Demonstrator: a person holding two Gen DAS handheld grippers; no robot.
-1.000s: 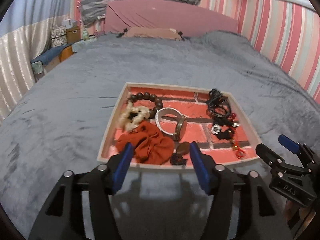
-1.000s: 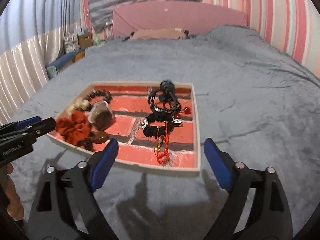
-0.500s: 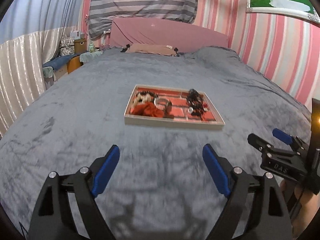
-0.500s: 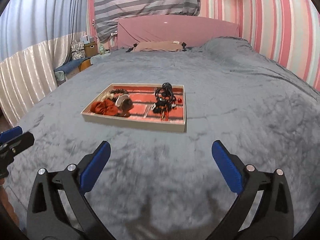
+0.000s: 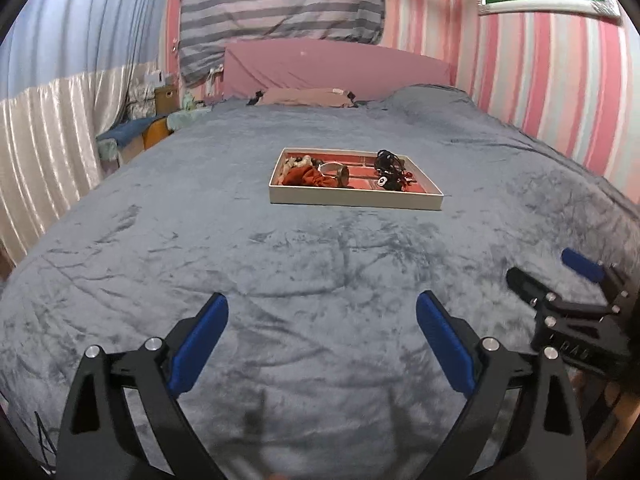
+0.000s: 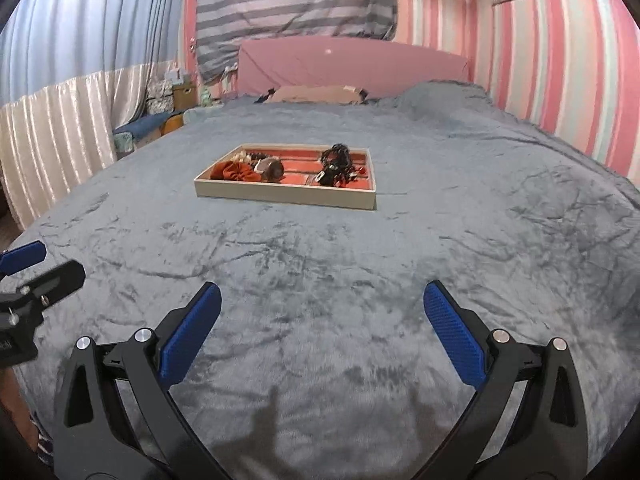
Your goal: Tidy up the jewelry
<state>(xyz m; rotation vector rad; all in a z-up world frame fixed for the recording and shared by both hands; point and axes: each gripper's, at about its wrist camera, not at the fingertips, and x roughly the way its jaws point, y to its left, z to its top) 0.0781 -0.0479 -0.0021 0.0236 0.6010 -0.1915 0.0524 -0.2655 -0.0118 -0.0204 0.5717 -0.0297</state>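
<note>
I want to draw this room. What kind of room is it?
Most likely a bedroom. A big bed with a grey blanket fills the view, with a pink headboard and a pillow at the far end. Striped wallpaper lines the wall.

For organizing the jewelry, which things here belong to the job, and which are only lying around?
Belong to the job:
- shallow cream tray with red brick-pattern floor
- rust-orange fabric scrunchie
- silver bangle
- black tangle of cords and beads
- open left gripper and right gripper

Lying about:
- grey plush bedspread
- pink headboard
- brown cardboard box
</note>
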